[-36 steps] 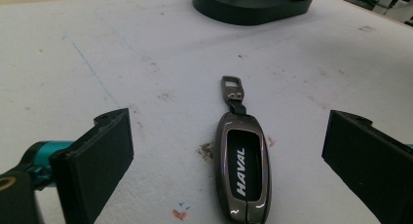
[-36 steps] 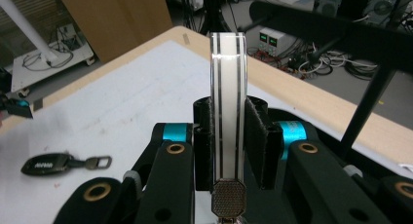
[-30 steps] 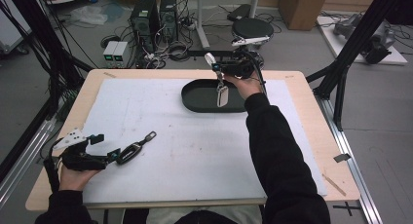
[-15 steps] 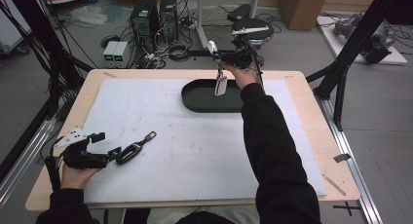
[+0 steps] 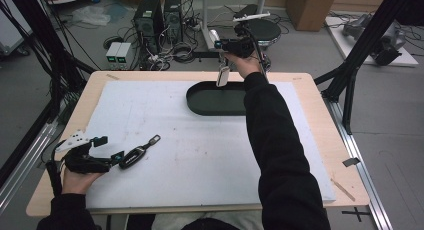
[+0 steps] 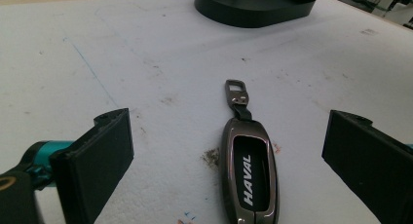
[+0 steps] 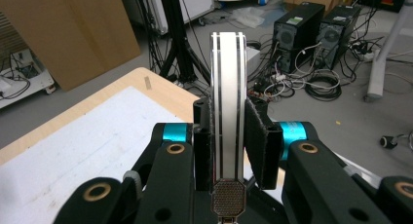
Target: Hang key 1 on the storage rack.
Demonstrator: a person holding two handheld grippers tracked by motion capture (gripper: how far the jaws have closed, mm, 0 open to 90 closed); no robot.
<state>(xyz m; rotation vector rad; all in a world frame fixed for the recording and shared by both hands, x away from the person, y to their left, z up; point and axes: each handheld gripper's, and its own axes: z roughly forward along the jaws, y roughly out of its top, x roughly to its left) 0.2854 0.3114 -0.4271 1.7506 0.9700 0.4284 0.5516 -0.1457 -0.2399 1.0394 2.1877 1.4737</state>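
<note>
A dark key fob (image 5: 135, 154) marked HAVAL (image 6: 249, 173) lies flat on the white mat at the near left, its clip end pointing away from me. My left gripper (image 5: 111, 149) rests just behind it, open, with a jaw on each side of the fob (image 6: 234, 146) and not touching it. My right gripper (image 5: 222, 62) is raised over the table's far edge, shut on a slim white device (image 5: 222, 78) with dark stripes (image 7: 228, 87). The device hangs above the far rim of a black oval tray (image 5: 212, 104).
The tray (image 6: 253, 9) sits on the white mat (image 5: 200, 155) at the far middle. Beyond the far table edge are computer towers (image 5: 160, 15), cables and a stool (image 5: 260, 27). Black frame legs (image 5: 360, 60) stand at both sides.
My right gripper has risen and moved away from me with the white device, from over the tray to above the far table edge. The left gripper and key fob have stayed put.
</note>
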